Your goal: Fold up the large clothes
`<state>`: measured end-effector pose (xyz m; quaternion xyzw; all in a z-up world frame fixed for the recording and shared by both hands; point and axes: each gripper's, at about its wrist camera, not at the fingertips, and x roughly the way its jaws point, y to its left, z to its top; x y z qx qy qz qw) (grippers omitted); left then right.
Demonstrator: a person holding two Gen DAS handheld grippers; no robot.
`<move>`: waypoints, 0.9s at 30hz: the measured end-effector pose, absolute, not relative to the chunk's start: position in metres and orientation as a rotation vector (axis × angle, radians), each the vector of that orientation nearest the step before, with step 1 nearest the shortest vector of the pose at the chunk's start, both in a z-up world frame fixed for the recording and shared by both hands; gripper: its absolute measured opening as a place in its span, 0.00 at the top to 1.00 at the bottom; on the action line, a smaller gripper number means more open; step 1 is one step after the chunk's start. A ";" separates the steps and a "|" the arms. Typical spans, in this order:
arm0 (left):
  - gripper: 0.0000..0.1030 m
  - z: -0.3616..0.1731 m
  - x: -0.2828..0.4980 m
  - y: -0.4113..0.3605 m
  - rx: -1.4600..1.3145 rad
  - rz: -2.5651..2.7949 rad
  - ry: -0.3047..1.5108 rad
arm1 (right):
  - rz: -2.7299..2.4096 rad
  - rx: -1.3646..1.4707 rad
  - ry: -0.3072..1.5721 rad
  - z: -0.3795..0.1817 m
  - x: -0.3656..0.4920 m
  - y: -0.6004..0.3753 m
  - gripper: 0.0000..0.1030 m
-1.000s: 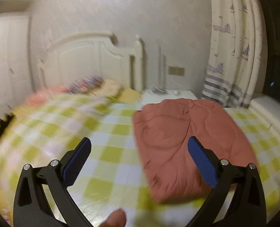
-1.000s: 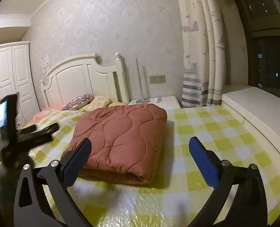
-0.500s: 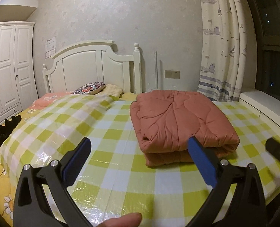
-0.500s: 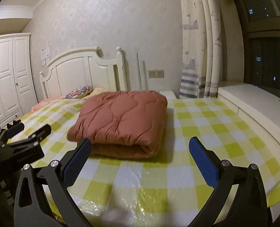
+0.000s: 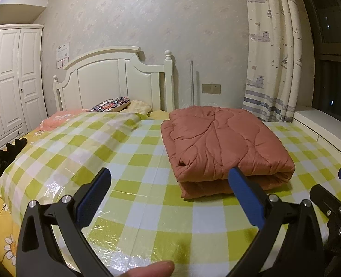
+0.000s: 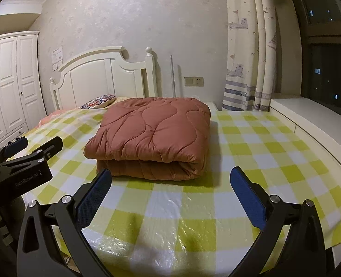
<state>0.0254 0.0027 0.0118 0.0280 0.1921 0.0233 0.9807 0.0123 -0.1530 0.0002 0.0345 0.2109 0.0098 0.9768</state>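
A rust-red quilted comforter (image 5: 218, 143) (image 6: 154, 133) lies folded into a thick rectangle on the yellow-green checked plastic sheet (image 5: 133, 184) (image 6: 251, 152) that covers the bed. My left gripper (image 5: 169, 194) hangs open over the sheet, short of the comforter's near edge and slightly to its left, holding nothing. My right gripper (image 6: 170, 194) is open too, a little back from the folded front edge. In the left wrist view the right gripper (image 5: 331, 198) shows at the right border; in the right wrist view the left gripper (image 6: 29, 150) shows at the left border.
A white headboard (image 5: 115, 83) (image 6: 101, 76) stands at the far end with pillows (image 5: 110, 105) before it. A white wardrobe (image 5: 9, 80) is at left, a curtain (image 5: 274, 53) and window ledge (image 6: 308, 115) at right. A fingertip (image 5: 147, 270) shows at the bottom. Dark cloth (image 5: 2, 161) lies at left.
Both grippers have drawn back and dropped lower, away from the comforter, so it looks farther and flatter. The left view has steadied after blur. Both stay open.
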 end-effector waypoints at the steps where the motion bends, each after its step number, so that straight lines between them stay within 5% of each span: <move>1: 0.02 0.012 0.025 0.003 0.057 0.047 0.387 | 0.019 0.070 0.426 0.000 0.012 -0.153 0.04; 27: 0.02 0.005 0.025 0.007 0.065 0.035 0.396 | 0.020 0.079 0.439 -0.004 0.014 -0.154 0.04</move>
